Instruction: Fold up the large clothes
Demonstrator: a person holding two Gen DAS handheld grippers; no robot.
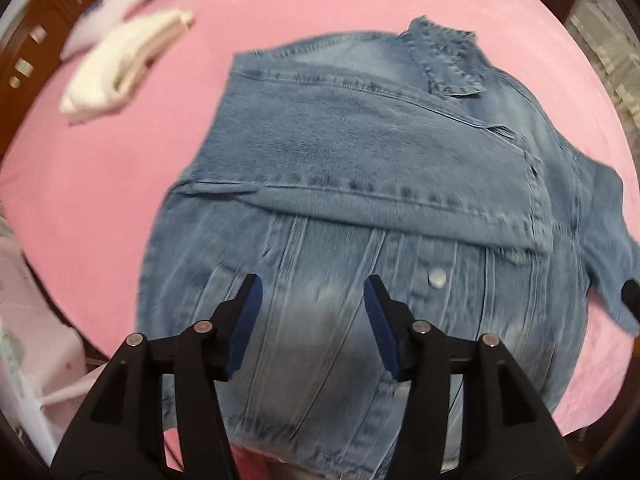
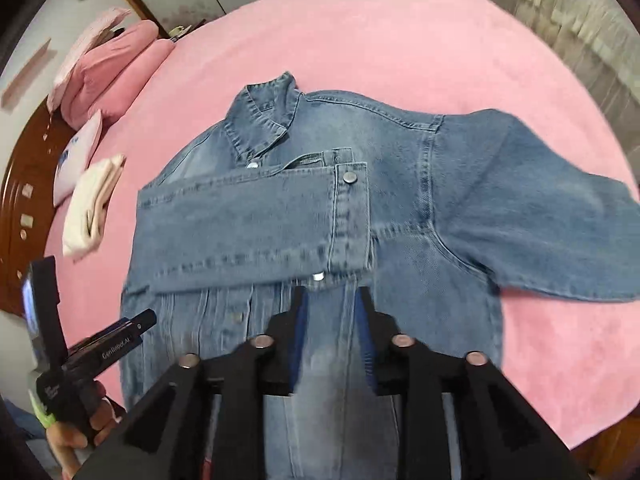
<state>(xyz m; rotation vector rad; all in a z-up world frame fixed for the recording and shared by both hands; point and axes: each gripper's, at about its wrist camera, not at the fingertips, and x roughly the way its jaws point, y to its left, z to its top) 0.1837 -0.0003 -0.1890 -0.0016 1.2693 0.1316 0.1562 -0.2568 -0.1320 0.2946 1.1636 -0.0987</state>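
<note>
A blue denim jacket (image 1: pixel 320 320) (image 2: pixel 400 140) lies front up on the pink bed cover (image 1: pixel 100 184) (image 2: pixel 400 40), collar (image 2: pixel 260 120) at the far side. One sleeve (image 1: pixel 380 160) (image 2: pixel 248 220) is folded across the chest; the other sleeve (image 2: pixel 540 208) is spread out to the right. My left gripper (image 1: pixel 313 284) hovers over the jacket's lower front, jaws wide apart and empty. Over the button placket my right gripper (image 2: pixel 331 294) hangs with a narrower gap, nothing between its blue pads (image 2: pixel 300 320).
A folded white cloth (image 1: pixel 116 68) (image 2: pixel 92 208) lies left of the jacket. Pink pillows (image 2: pixel 112 68) and a dark wooden headboard (image 2: pixel 24 184) sit beyond it. A hand (image 2: pixel 80 436) holds the other gripper's handle at the lower left of the right wrist view.
</note>
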